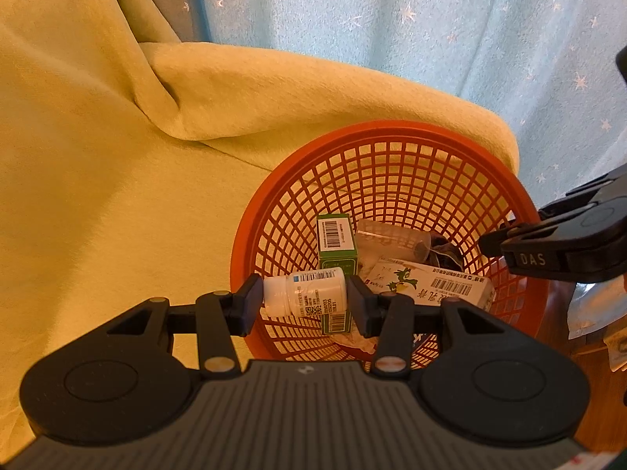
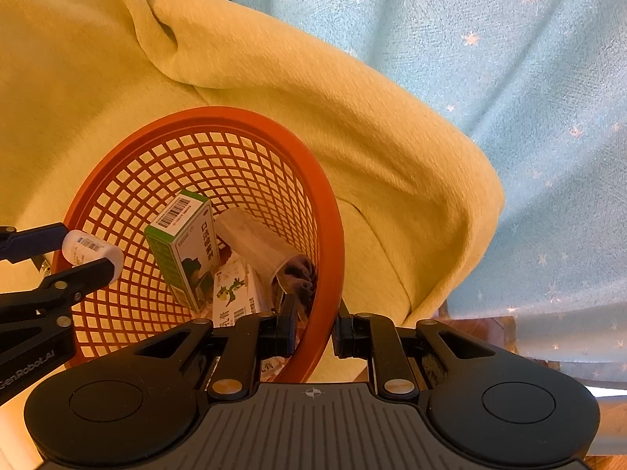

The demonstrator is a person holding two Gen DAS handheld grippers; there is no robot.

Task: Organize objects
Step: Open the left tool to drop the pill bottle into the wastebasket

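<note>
Bottle's over the basket, nearly sorted

My left gripper [image 1: 303,301] is pinching the white pill bottle [image 1: 305,291] sideways, just above the near rim of the orange basket [image 1: 392,127], while my right gripper [image 2: 313,329] is clamped on the basket rim to steady it. Already inside: a green box [image 2: 184,246], a white carton [image 1: 431,284], a clear cup [image 1: 392,237]. I'd guess only the drop is left; can't see other loose items. The far half of the basket is open, but the yellow blanket [image 1: 98,156] crowds the rim behind.
</note>
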